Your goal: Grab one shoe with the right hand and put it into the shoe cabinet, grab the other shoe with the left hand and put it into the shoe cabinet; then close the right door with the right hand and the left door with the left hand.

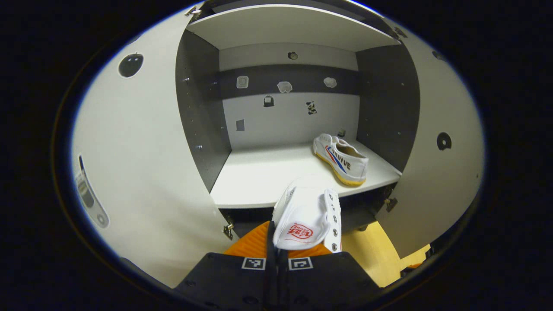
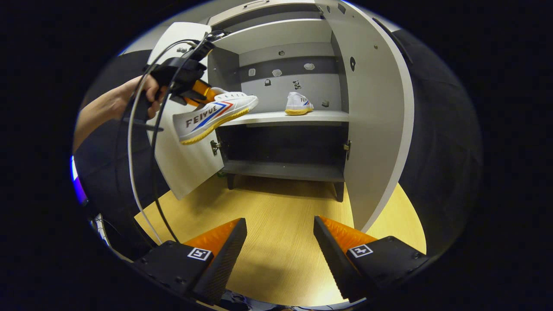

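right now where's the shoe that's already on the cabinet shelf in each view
Left gripper view: the shelved shoe lies right of centre, at the shelf's right end.
Right gripper view: the same shoe sits small, above centre, on the shelf.
Shared landmark: the held shoe, shut in the left gripper.

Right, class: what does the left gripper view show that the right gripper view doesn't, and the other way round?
Left gripper view: the left gripper from behind, shut on the held shoe, whose tongue faces the camera.
Right gripper view: a hand carrying that gripper, the held shoe's side profile, and the open right gripper.
Both: the cabinet with its doors open, the other shoe resting on the shelf, and the wooden floor.
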